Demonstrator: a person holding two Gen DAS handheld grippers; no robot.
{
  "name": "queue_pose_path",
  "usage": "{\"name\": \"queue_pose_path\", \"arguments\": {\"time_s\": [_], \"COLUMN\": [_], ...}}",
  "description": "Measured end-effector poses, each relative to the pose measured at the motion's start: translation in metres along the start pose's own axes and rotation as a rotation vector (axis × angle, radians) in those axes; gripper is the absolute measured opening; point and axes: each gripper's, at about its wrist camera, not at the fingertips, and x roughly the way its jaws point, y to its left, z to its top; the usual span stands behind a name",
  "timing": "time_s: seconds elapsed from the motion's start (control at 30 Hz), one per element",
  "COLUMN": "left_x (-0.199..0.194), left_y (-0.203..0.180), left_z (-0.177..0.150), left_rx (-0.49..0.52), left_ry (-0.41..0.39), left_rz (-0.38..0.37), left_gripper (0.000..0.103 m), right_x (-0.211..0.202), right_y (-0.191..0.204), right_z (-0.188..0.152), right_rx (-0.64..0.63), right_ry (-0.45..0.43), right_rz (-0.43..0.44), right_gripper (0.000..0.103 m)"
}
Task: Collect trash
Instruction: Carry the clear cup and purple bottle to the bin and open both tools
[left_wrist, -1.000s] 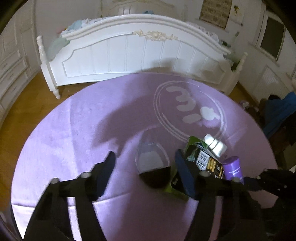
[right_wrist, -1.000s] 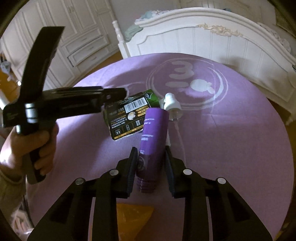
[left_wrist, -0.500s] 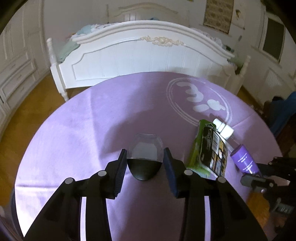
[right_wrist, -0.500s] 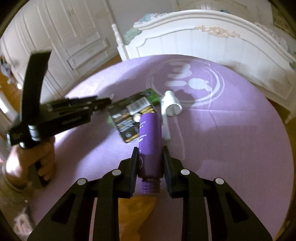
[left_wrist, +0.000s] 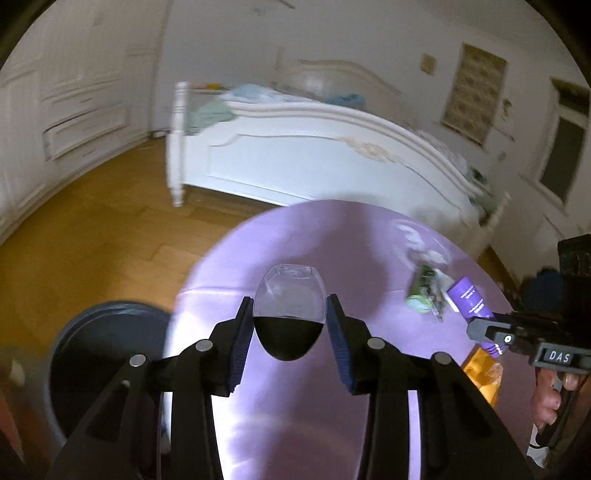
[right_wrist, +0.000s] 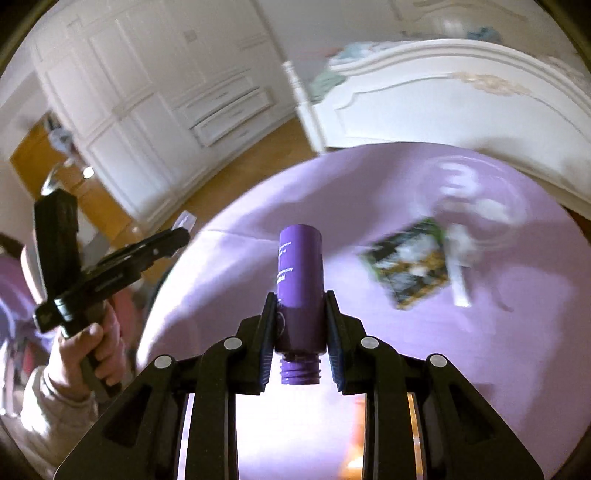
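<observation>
Left gripper (left_wrist: 290, 330): closed on a clear plastic shell (left_wrist: 290, 314) with a dark base, held above the purple table (left_wrist: 295, 424).
Right gripper (right_wrist: 300, 326): clamped on a capless purple bottle (right_wrist: 300, 288), lifted clear of the table.
Bin (left_wrist: 99, 354): dark, round, seen low at the table's left edge.
Left on table: green-black package (right_wrist: 413, 271); white pump (right_wrist: 460, 266) beside it; orange wrapper (left_wrist: 484, 373) near the edge.
Step in hand: judged to be carriage of both items toward the bin.
Next move: each item is to be brought over the bin mouth and released.

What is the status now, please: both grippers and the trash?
Left gripper shut on clear cup. Right gripper shut on purple bottle. Grey bin lower left. Black-green package on the purple rug.
</observation>
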Motion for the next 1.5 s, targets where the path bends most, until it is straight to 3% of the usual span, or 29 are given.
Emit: {"name": "queue_pose_path", "arguments": {"time_s": [0.3,0.6,0.93,1.33,1.4,1.43,1.5], "left_x": [-0.042,-0.047,-0.045,-0.045,-0.046,-0.048,-0.053], "left_y": [0.110,0.158,0.173,0.176,0.175,0.175,0.171], "left_z": [-0.035,-0.053,-0.058,-0.061,-0.059,-0.058,-0.057], "left_rx": [-0.186,-0.276,-0.299,-0.305,-0.305,-0.302,-0.292], "left_ry": [-0.007,0.005,0.014,0.042,0.044,0.038,0.019], "left_rz": [0.139,0.168,0.160,0.164,0.177,0.186,0.194], "left_gripper": [0.040,0.040,0.040,0.042,0.056,0.066,0.070], "right_x": [0.068,0.138,0.185,0.211,0.212,0.210,0.206], "right_y": [0.109,0.185,0.206,0.208,0.208,0.206,0.202], "right_z": [0.027,0.041,0.040,0.036,0.036,0.037,0.038], "right_rx": [-0.123,-0.197,-0.229,-0.220,-0.212,-0.205,-0.187], "right_ry": [0.105,0.189,0.241,0.255,0.255,0.247,0.228], "right_rz": [0.152,0.203,0.176,0.157,0.159,0.158,0.168], "right_gripper": [0.026,0.026,0.026,0.026,0.028,0.036,0.046]}}
